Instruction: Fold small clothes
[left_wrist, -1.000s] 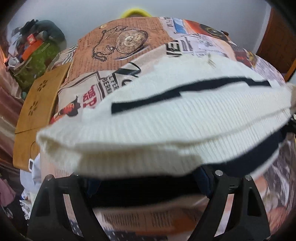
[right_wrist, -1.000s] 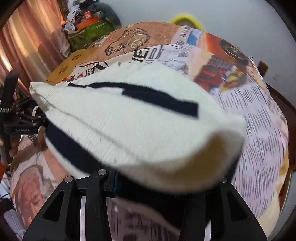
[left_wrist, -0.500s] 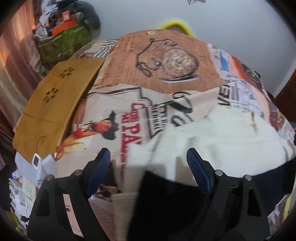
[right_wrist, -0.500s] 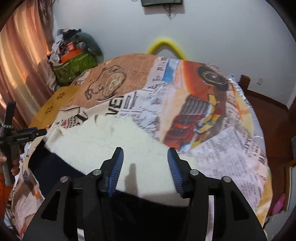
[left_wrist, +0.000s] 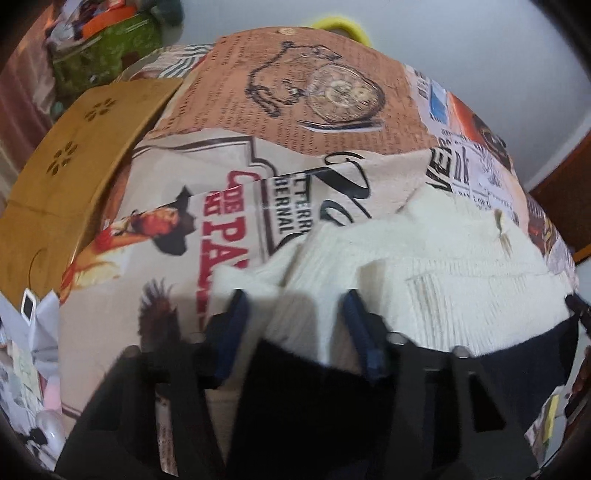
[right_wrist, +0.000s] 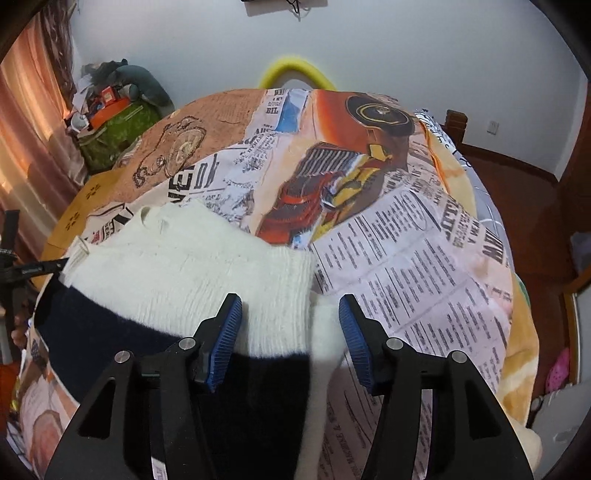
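A cream knit sweater (left_wrist: 461, 273) with a navy band (right_wrist: 110, 332) lies folded on the newspaper-print bedspread (right_wrist: 424, 258). My left gripper (left_wrist: 295, 325) hovers over the sweater's left corner. Its jaws are closing, with a loose cream fold between the blue pads (left_wrist: 236, 325), which do not press on it. My right gripper (right_wrist: 290, 325) stands open above the sweater's right edge (right_wrist: 306, 280), where cream and navy cloth lie under the gap and nothing is gripped. The left gripper's black body shows at the left edge of the right wrist view.
A yellow-brown wooden board (left_wrist: 74, 155) lies along the bed's left side, with a green bag (right_wrist: 114, 129) of clutter behind it. A yellow hoop (right_wrist: 295, 70) stands at the far end of the bed. Dark wooden furniture and floor (right_wrist: 517, 173) are to the right.
A second ago both grippers carried the sweater's folded edge up close to the cameras. It now lies flat on the bed, both have let go, and the left jaws have narrowed.
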